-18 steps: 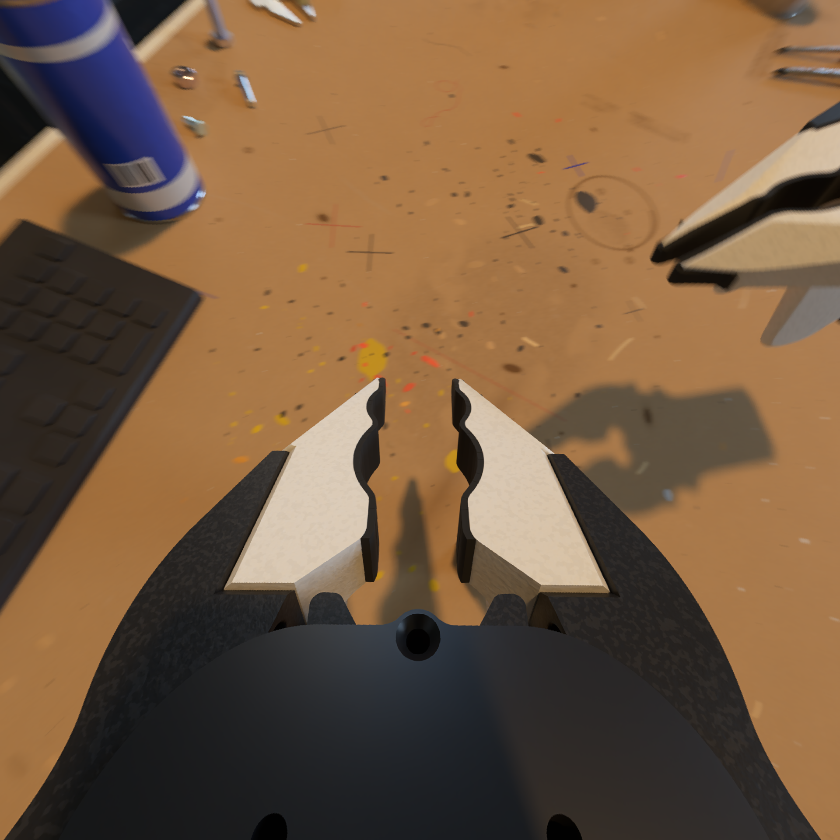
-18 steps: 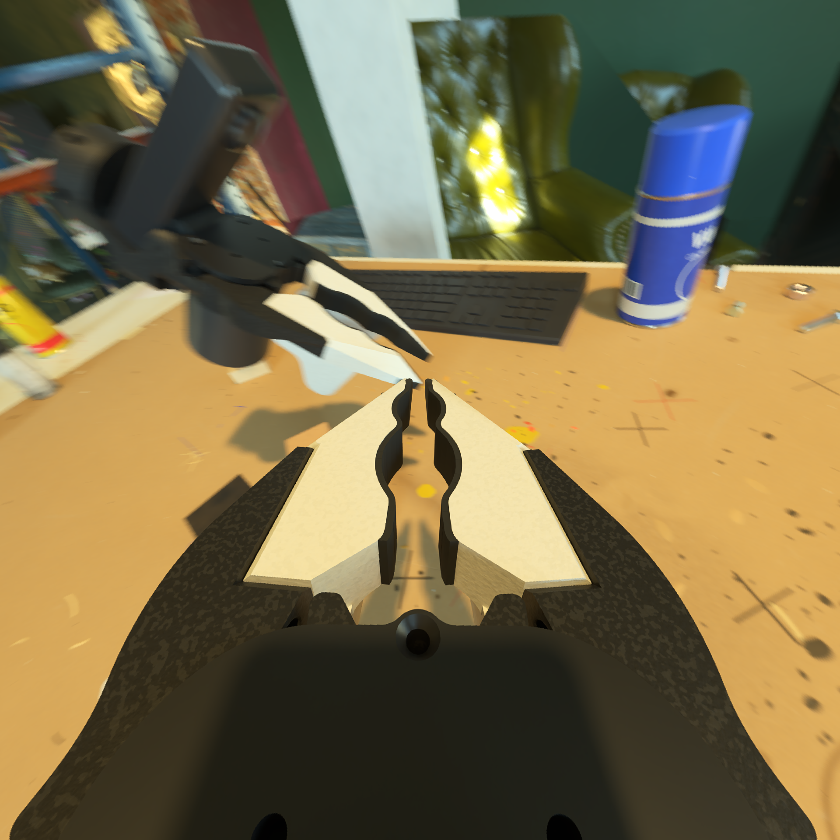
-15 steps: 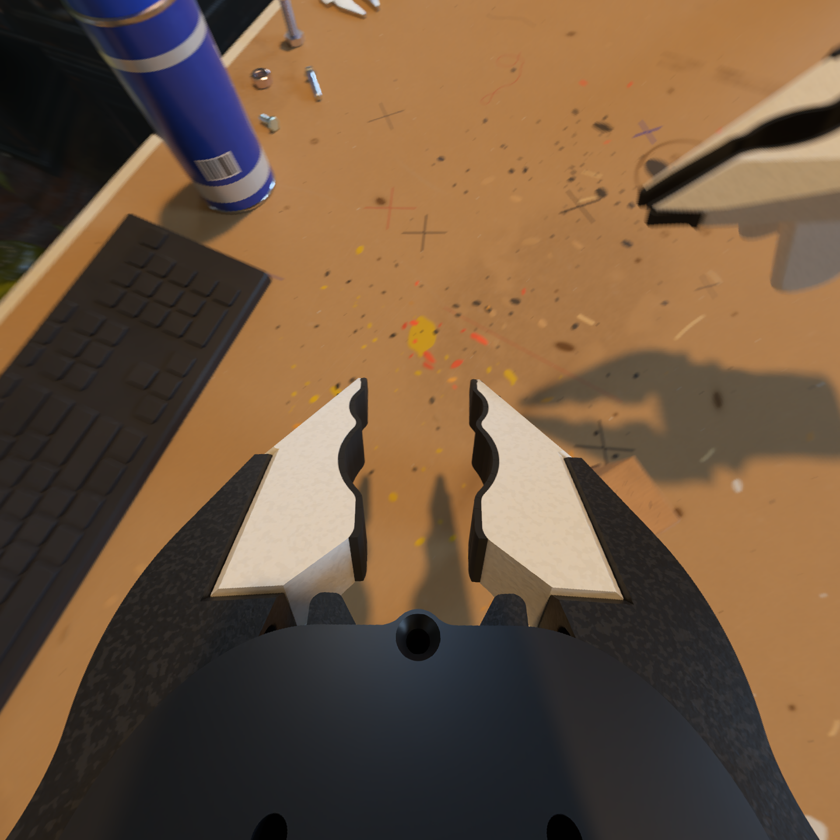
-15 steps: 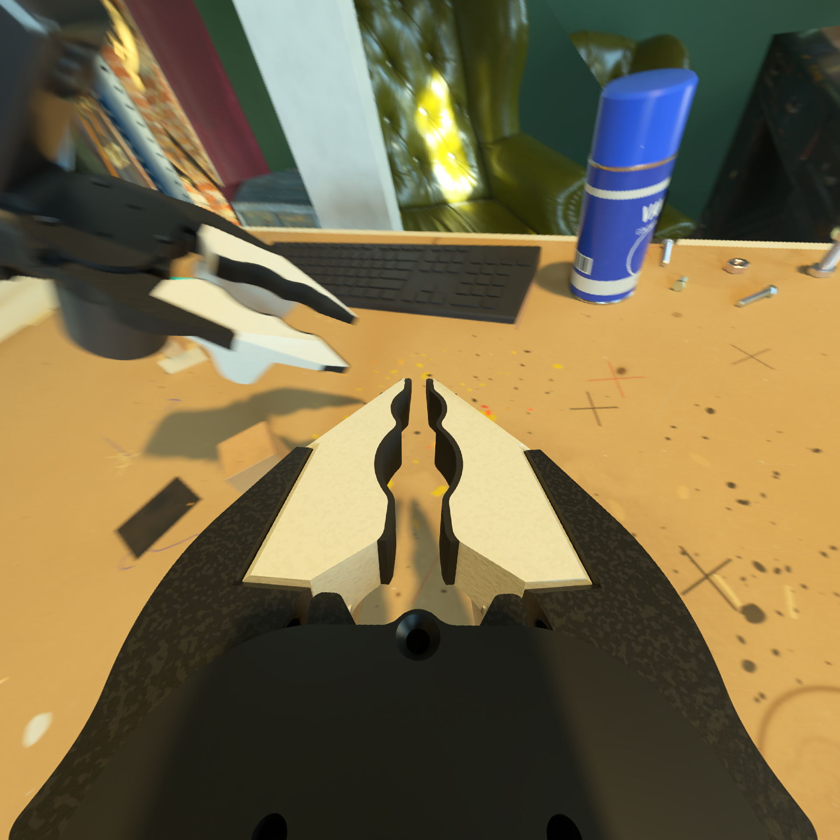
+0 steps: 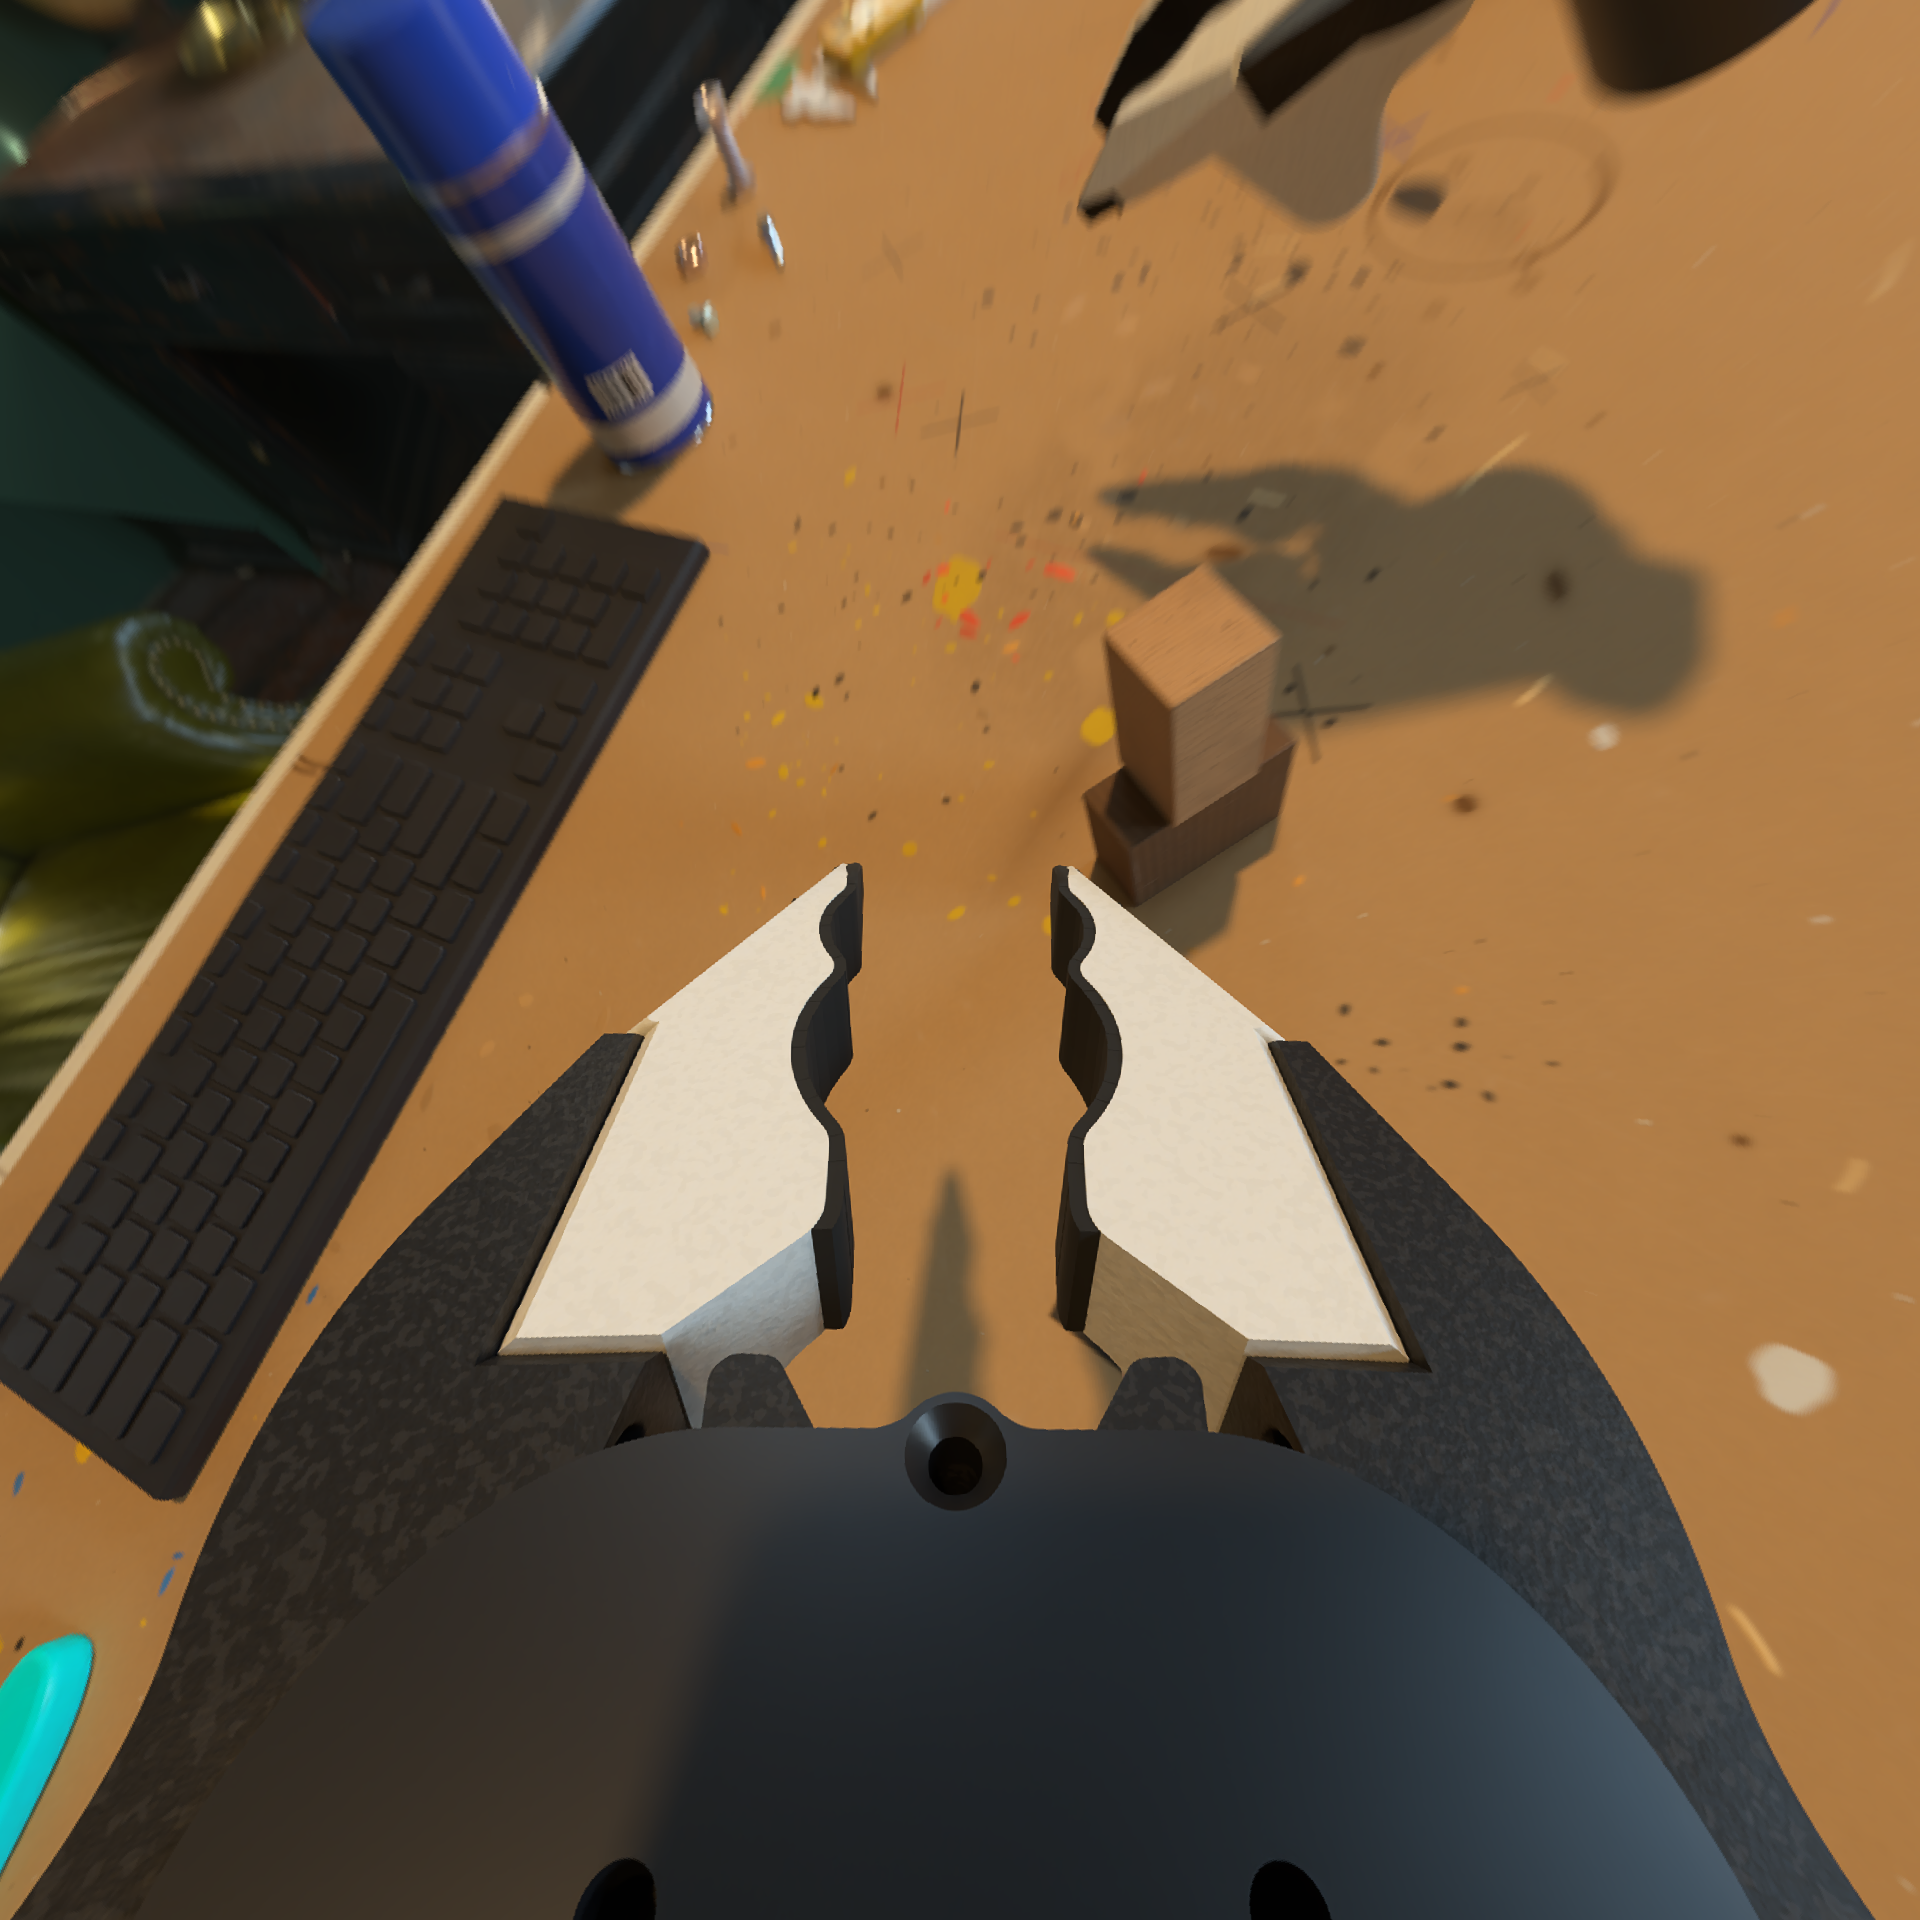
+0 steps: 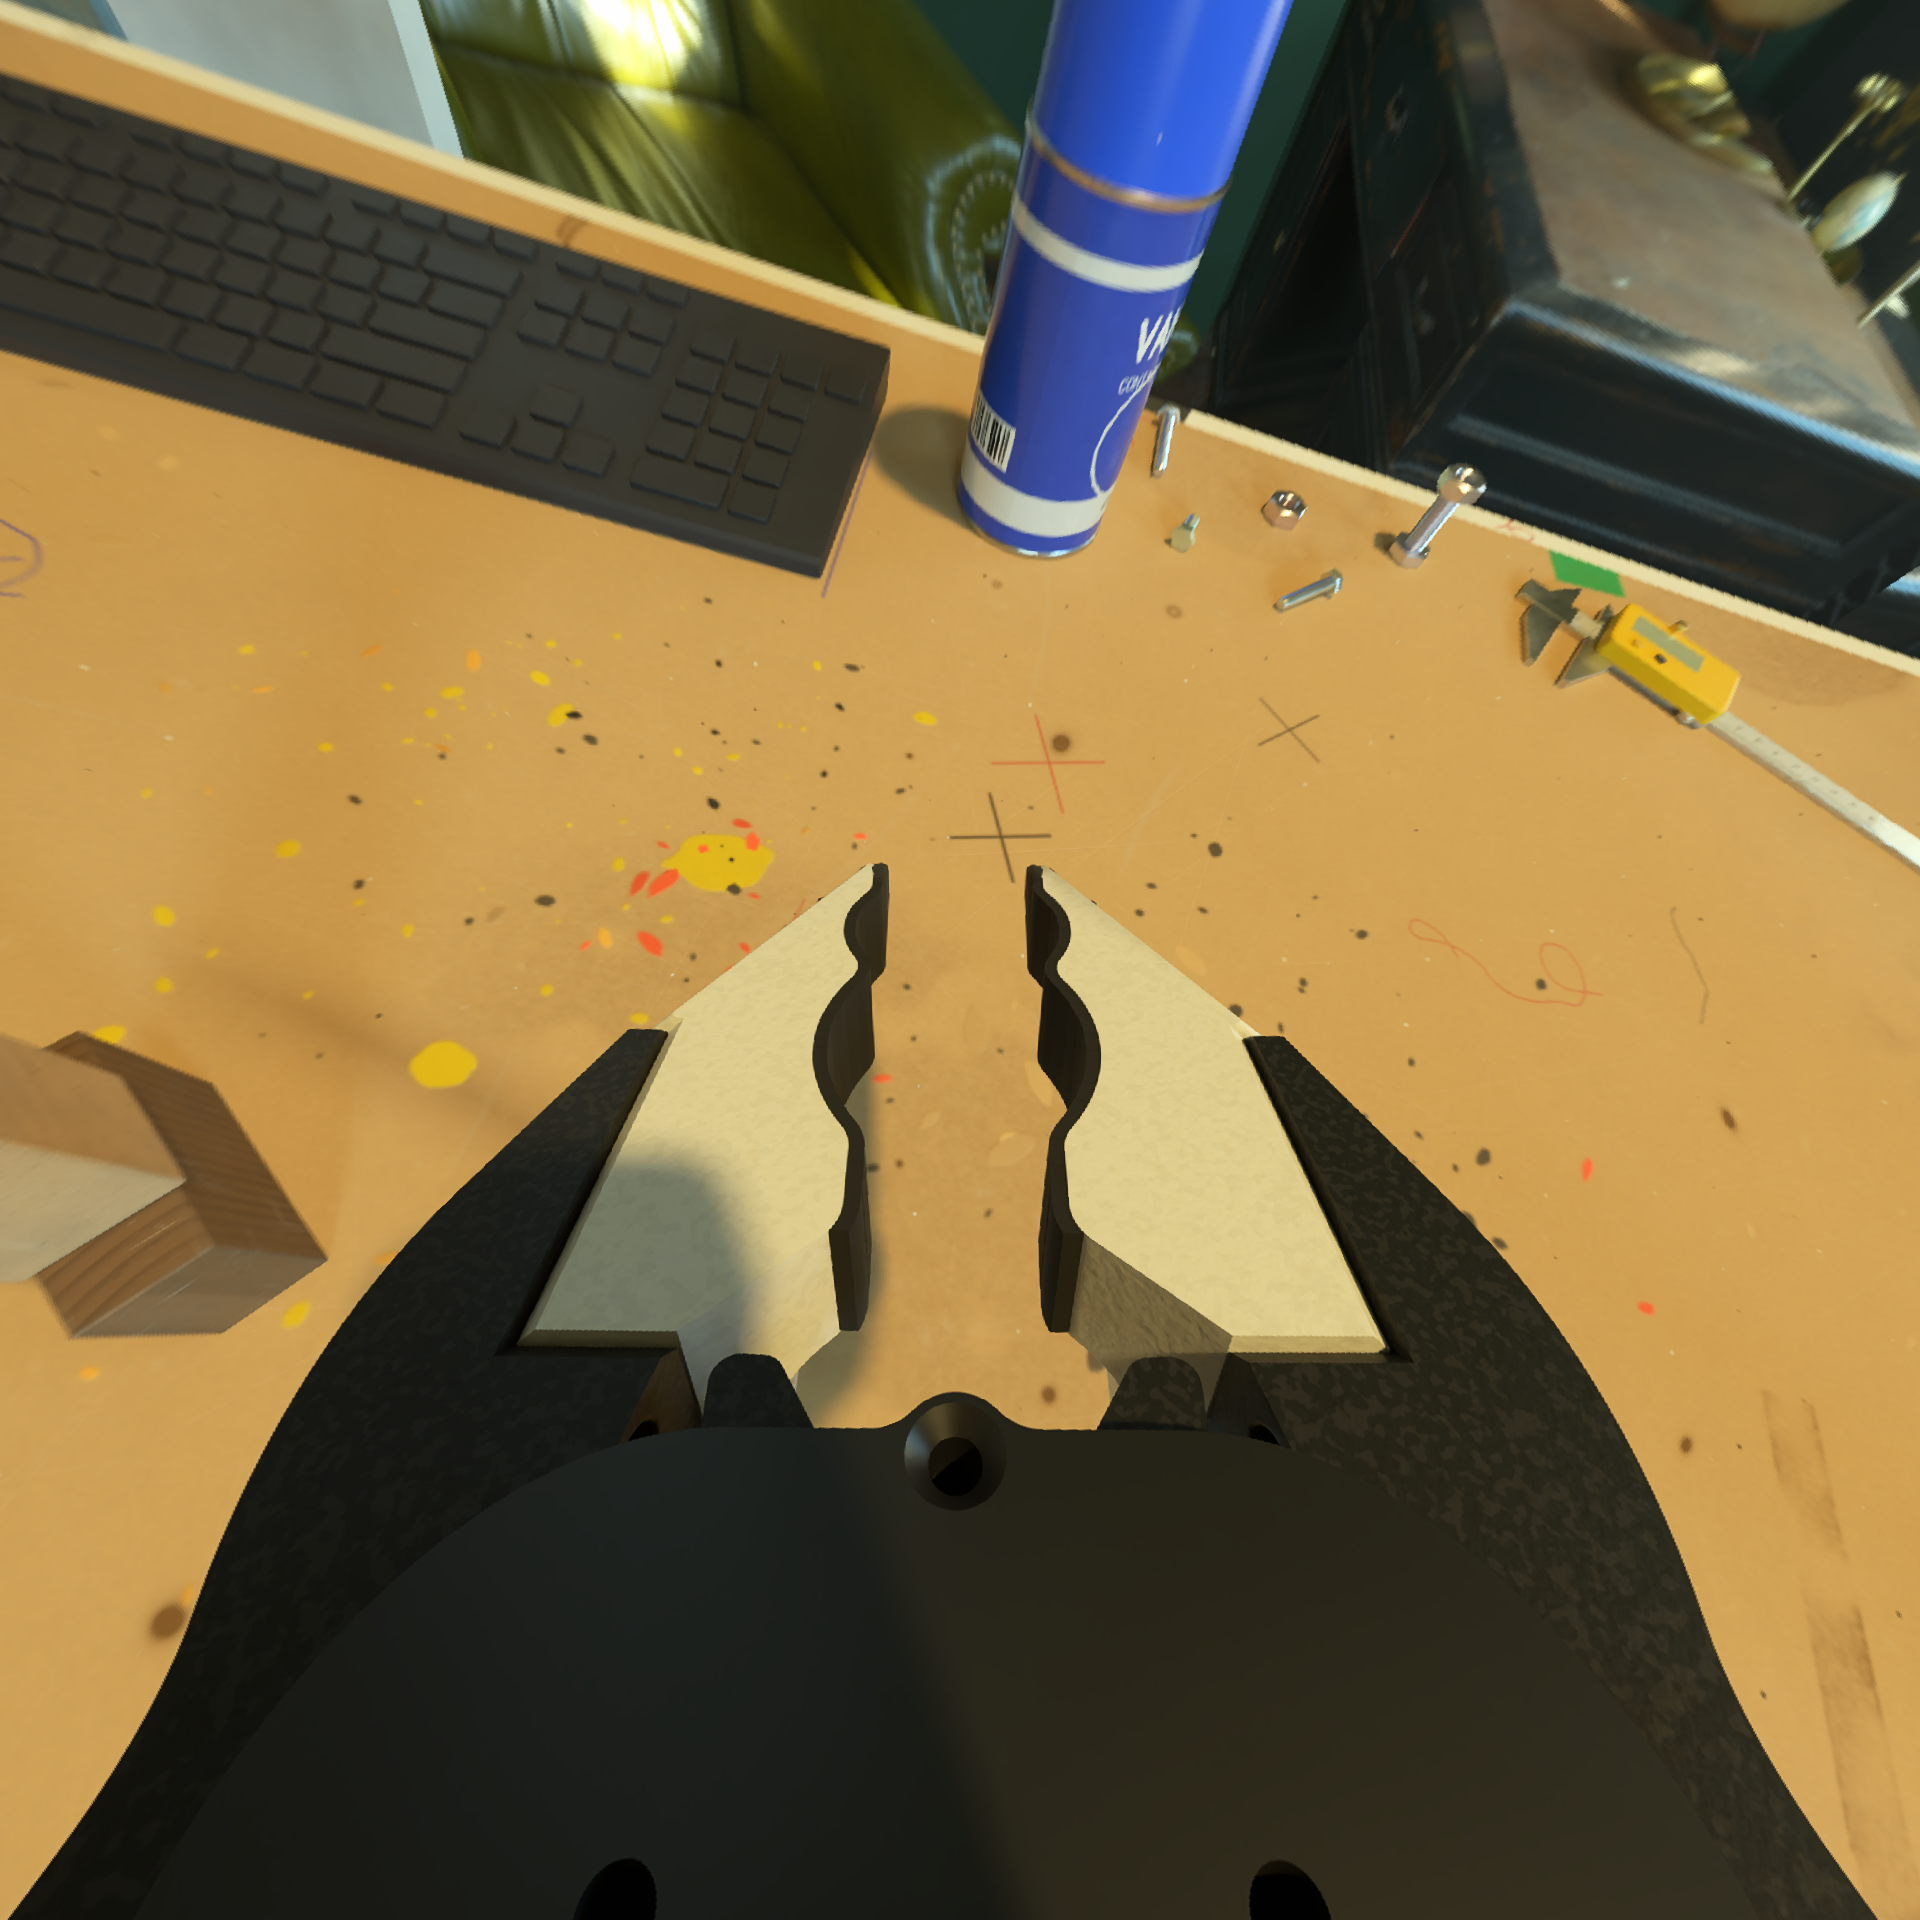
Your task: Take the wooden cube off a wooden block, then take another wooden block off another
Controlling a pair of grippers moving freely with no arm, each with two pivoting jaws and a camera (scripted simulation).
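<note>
Both the left hand-held gripper (image 5: 954, 883) and right hand-held gripper (image 6: 954, 881) hover spread and empty above the table (image 5: 1558, 1039); the wooden cube (image 5: 1195, 686) sits on a darker wooden block (image 5: 1179, 847).

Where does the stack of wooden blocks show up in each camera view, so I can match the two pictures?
Left wrist view: the stack of wooden blocks stands right of centre, just beyond the right fingertip.
Right wrist view: the stack sits at the left edge, partly cut off.
Shared landmark: the blue can, standing upright beside the keyboard's end.
</note>
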